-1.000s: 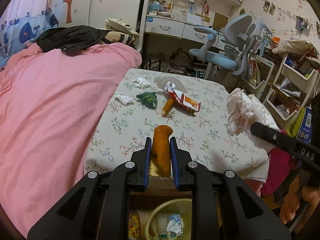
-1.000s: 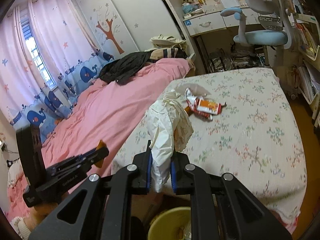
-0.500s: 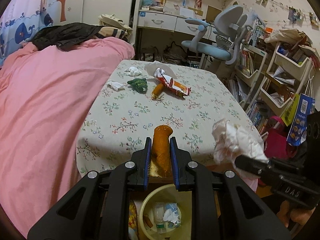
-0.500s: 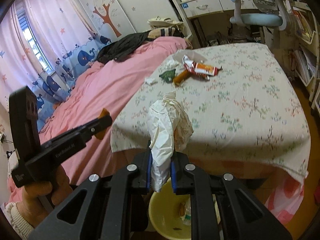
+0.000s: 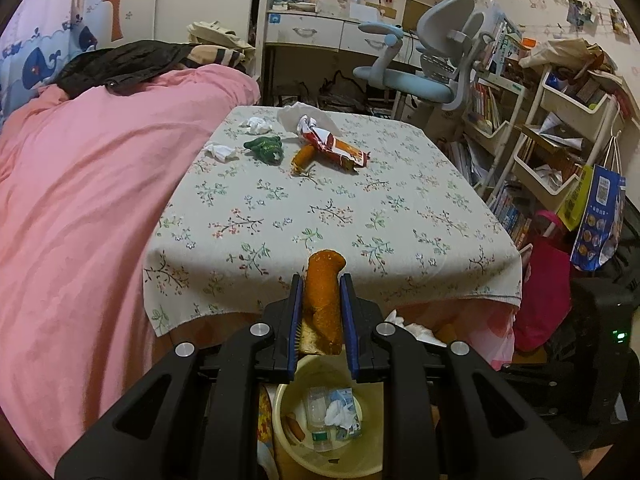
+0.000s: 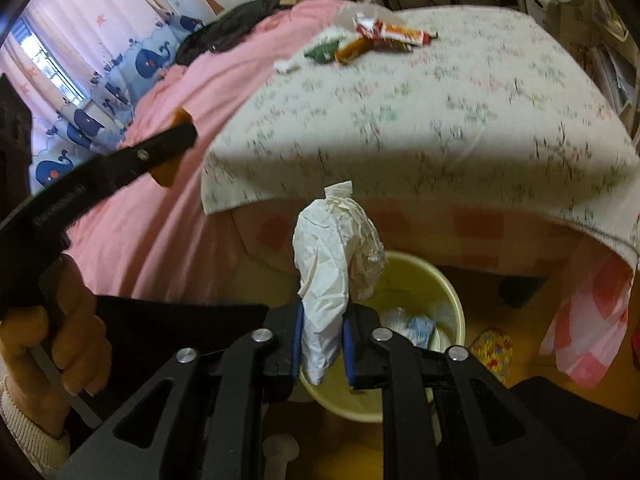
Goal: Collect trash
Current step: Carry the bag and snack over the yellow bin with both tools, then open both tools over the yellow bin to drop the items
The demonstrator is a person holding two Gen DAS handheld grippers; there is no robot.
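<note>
Though both over the yellow bin (image 6: 448, 292), left claw (image 5: 322, 312) gripping orange roll (image 5: 324, 292), right claw (image 6: 322, 336) crumpled white paper (image 6: 336, 256).

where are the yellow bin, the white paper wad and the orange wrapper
yellow bin (image 6: 450, 300), right wrist view, far rim
white paper wad (image 6: 332, 248), right wrist view, crumpled middle
orange wrapper (image 5: 323, 286), left wrist view, middle between the pads

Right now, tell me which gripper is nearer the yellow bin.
Right, though it is close. The right gripper holds the white paper wad directly over the yellow bin. The left gripper holds the orange wrapper above the bin's near rim, seemingly higher.
</note>
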